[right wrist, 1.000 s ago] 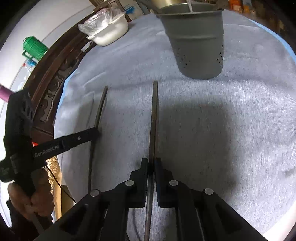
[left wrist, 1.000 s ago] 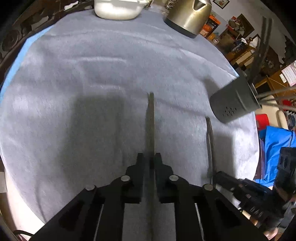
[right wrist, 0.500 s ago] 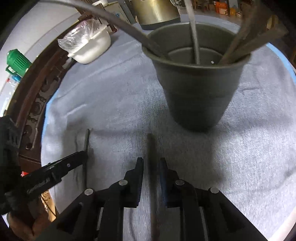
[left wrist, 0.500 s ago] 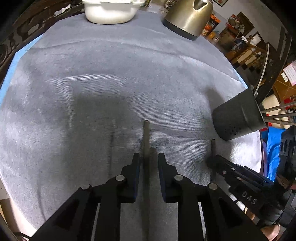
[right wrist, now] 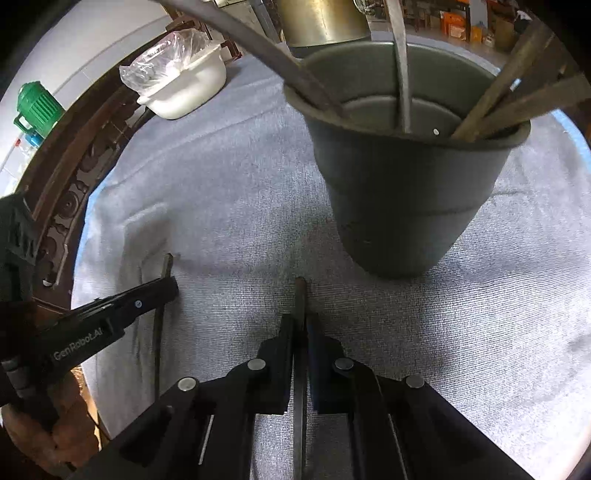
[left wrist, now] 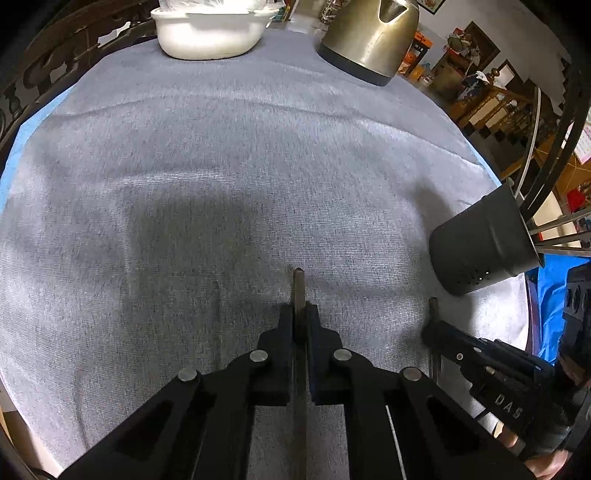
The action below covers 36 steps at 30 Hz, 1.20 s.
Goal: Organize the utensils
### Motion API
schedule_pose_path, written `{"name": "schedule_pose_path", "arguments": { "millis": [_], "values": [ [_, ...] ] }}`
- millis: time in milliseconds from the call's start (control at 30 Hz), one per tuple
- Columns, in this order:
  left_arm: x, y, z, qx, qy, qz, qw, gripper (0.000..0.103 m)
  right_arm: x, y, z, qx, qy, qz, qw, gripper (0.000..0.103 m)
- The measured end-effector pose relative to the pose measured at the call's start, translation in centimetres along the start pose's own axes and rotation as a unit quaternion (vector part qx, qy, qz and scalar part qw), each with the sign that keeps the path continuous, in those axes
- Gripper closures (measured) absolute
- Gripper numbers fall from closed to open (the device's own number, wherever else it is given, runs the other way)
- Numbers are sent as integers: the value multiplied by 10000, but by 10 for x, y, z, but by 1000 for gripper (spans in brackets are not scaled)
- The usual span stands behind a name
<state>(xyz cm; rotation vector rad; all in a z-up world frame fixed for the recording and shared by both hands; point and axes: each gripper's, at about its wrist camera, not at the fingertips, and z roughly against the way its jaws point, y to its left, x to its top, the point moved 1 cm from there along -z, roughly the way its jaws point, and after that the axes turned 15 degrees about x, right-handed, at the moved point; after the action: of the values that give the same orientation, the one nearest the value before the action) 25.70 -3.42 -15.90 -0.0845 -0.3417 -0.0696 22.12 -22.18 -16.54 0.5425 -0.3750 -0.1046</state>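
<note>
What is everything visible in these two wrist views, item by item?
Utensil holder: one, dark grey, upright on the cloth just ahead of the right gripper.
Utensils in the holder: several, dark and wooden-looking, leaning against its rim; exact count unclear.
Chopstick in left gripper: one, dark, tip pointing forward.
Chopstick in right gripper: one, dark, tip pointing toward the holder.
Kettle: one, brass-coloured metal, far edge of the table.
Bowl: one, white, plastic-wrapped, far edge beside the kettle.
Cloth: one, grey, covering the table.
Green bottle: one, off the table, far left.
Left gripper: black, shut on its chopstick.
Right gripper: black, shut on its chopstick.
</note>
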Motion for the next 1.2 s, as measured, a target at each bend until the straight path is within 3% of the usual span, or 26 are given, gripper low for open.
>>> {"name": "schedule_pose_path", "arguments": {
  "millis": [167,267,400,767,1200],
  "values": [
    [-6,7,13,-19,-174,137,9998,97,1,1,0,-1,12,-31,10000,92],
    [-6,9,24,-8,-310,185,9993,97,2,10,-6,-227,-5,198,9995,95],
    [-8,12,46,68,-583,202,9981,97,1,13,1,-215,-172,157,9995,96],
    [-14,1,104,387,-1428,139,9889,97,1,45,65,321,-1219,555,9905,97],
    [-17,-4,149,372,-1931,167,9803,97,-12,70,122,868,-2206,882,9675,97]
  ]
}}
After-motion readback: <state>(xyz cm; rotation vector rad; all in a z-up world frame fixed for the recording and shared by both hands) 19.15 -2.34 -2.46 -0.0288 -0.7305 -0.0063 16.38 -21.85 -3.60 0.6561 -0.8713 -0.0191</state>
